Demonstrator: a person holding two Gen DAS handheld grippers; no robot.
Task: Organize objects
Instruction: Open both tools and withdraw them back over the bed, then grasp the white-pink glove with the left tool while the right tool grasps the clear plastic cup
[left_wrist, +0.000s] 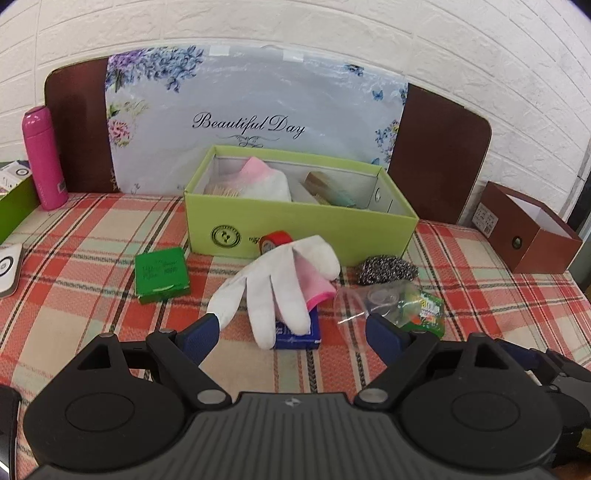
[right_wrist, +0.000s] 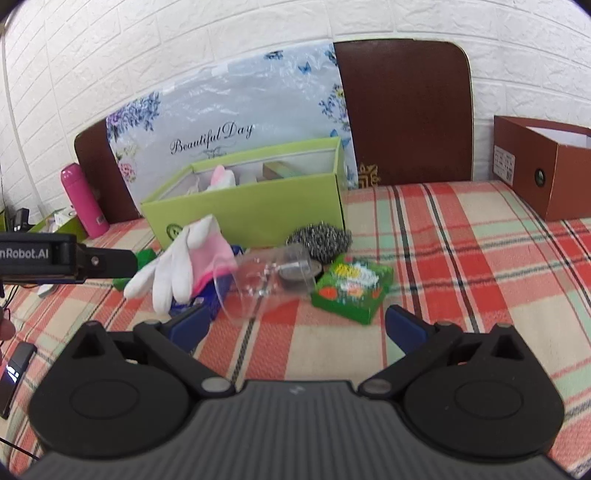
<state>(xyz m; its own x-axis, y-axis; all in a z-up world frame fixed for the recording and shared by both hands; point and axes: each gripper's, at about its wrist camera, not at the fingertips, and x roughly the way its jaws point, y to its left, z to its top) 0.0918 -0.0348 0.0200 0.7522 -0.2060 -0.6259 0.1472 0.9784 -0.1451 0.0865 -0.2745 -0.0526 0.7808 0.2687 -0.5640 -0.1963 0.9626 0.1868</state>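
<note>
Left gripper (left_wrist: 291, 328): blue-padded jaws stand wide apart, nothing between the pads; it hangs over the near edge of the red, green and cream plaid tablecloth (left_wrist: 92, 229). Right gripper (right_wrist: 295, 325): jaws likewise wide apart and empty, above the cloth near its front edge.

Items awaiting sorting lie in a loose cluster mid-cloth, in front of the open lime-green cardboard box (left_wrist: 295, 225). White fabric glove with pink cuff (left_wrist: 280, 288): limp, fingers splayed toward the near edge, draped over a small dark-blue flat box (left_wrist: 295, 334). A red tape roll (left_wrist: 275, 240) sits touching the lime-green box's front wall. Steel wire scouring ball (left_wrist: 386, 269): just right of the glove. Clear plastic cup (right_wrist: 266, 277): on its side, mouth toward the near edge, beside a green printed snack packet (right_wrist: 351, 288). Small green flat carton (left_wrist: 162, 275): left of the glove, apart from it.

Inside the lime-green box: a second white-and-pink glove (left_wrist: 258, 177) and further items too indistinct to identify.

A pink cylindrical flask (left_wrist: 44, 158) stands upright at the far left edge. An open brown cardboard box (left_wrist: 524, 229) sits at the far right edge.
</note>
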